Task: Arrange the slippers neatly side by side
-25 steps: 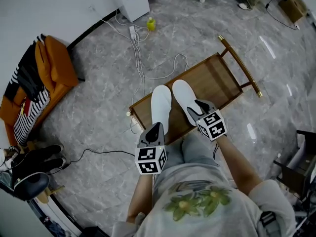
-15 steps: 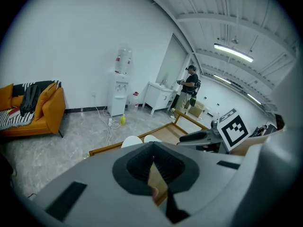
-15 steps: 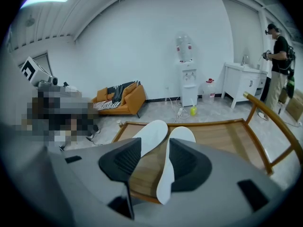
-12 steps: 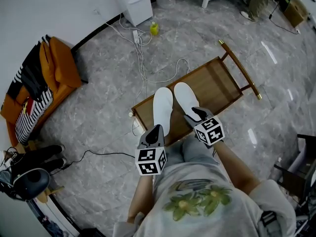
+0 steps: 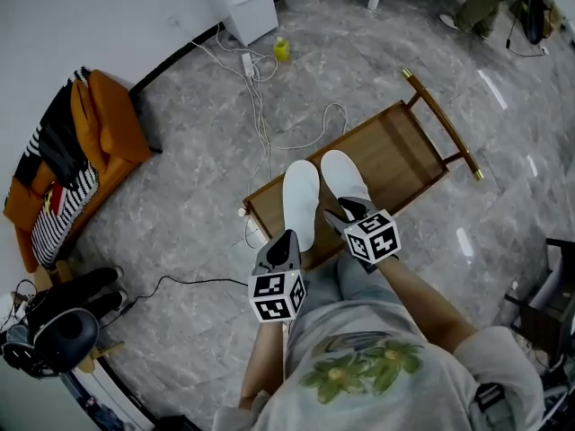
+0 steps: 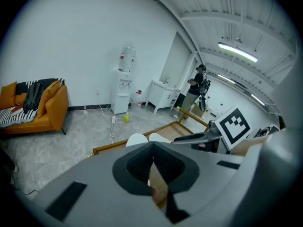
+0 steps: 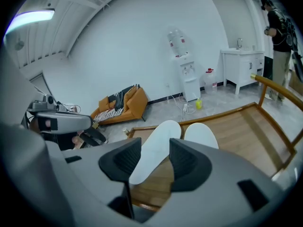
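Compared with a second ago, the right gripper [image 5: 343, 209] has slid left toward the middle, and the near end of the right slipper [image 5: 344, 176] has swung in, so it now lies closer to parallel with the left slipper [image 5: 301, 200]. Both white slippers lie flat on the near-left end of the wooden bench [image 5: 404, 151], their long axes running near to far across its width. Their rounded far ends almost touch, while the near ends still splay a little apart. The right gripper's jaws stand well apart over the right slipper's near end. In its own view a white slipper shows in the gap between the pads, and neither pad is seen pressing on it. The left gripper [image 6: 153, 145] hovers at the near end of the left slipper with its jaws drawn together, tips meeting, and no clasped thing can be made out. A narrow strip of bare wood separates the left slipper from the bench's left edge. To the right of the right slipper the wood stays open all the way to the raised rail [image 5: 442, 122] at the far-right end. Beyond the bench, white cables [image 5: 260, 106] trail across the grey floor toward a water dispenser [image 5: 247, 3], and an orange sofa [image 5: 108, 124] stands far left.
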The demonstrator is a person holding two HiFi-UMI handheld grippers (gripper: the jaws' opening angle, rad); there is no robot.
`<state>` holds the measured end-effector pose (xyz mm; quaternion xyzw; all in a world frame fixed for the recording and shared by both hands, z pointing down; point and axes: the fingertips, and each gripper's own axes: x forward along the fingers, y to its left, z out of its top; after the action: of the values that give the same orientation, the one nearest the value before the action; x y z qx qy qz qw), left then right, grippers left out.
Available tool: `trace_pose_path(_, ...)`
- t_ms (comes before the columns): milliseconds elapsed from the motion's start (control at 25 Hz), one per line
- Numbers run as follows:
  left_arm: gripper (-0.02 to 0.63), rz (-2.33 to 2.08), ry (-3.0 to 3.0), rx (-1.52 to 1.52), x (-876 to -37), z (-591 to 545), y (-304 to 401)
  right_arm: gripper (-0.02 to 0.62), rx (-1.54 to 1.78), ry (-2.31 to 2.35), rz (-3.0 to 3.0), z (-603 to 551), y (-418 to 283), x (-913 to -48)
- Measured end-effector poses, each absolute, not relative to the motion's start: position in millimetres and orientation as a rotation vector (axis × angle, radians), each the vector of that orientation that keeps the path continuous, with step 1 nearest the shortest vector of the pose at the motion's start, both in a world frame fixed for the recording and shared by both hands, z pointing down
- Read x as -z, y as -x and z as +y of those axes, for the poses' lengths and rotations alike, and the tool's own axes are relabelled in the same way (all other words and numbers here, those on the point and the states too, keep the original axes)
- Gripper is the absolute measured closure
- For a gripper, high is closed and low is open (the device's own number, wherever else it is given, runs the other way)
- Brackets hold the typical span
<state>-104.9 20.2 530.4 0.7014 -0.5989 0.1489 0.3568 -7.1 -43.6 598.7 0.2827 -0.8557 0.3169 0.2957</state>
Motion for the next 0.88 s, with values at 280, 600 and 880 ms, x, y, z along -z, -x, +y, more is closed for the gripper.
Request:
trace_pose_path(280,0.591,-1.533,-1.77,-0.389,-546.5,23.0,108.4,0.422,-0.942,-0.755,-2.226,-44.1,26.3,-620.6)
trace_pose_path(600,0.591,-1.532,-1.718,-0.395,-563.0,23.7,117.3,0.42,-1.005,-0.75,-2.147,-51.6,39.8,-656.0)
trace_pose_path(880,0.591,-1.526,-1.688,-0.404,-576.7,27.3,119.7,0.42,-1.023,-0.737,-2.086,-52.8,47.5,-685.7)
